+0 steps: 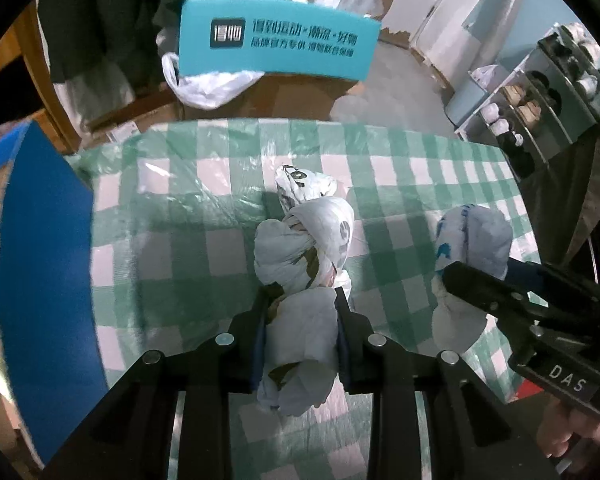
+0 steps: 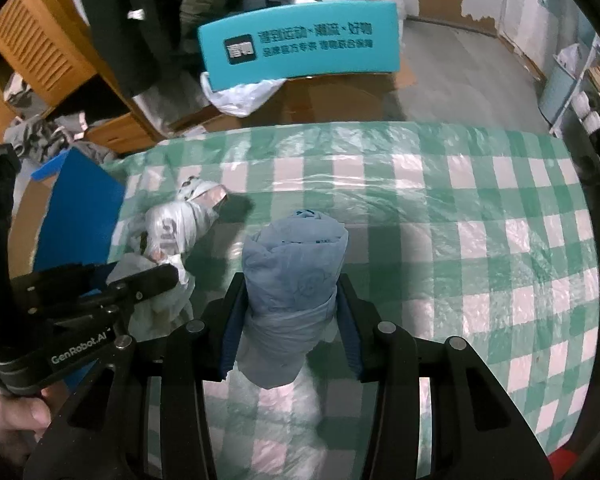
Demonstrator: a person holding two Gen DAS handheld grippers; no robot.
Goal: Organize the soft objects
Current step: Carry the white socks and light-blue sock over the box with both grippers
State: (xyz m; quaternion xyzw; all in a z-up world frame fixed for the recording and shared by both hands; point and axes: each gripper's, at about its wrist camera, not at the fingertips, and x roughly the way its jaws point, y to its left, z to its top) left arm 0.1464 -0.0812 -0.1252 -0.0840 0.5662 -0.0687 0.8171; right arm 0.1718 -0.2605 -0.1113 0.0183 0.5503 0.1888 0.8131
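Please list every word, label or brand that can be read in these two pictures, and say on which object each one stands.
"DAS": white label on the black right gripper.
"GenRobot.AI": grey band on the black left gripper.
Teal rectangular sign: two rows of dark Chinese characters beside a dark square logo, too blurred to read.
White knotted plastic bag: dark print, unreadable.
Blue-printed rolled plastic bag: print unreadable.

A table (image 2: 480, 216) covered with a green-and-white checked cloth under clear, crinkled plastic sheeting fills both wrist views. Under the left gripper's jaws, a knotted white plastic bag (image 1: 304, 240) hangs down toward the cloth ahead of the fingertips; whether its far end touches the surface cannot be told. Beyond and to the right of the right gripper's jaws, the checked surface runs on to its far edge.
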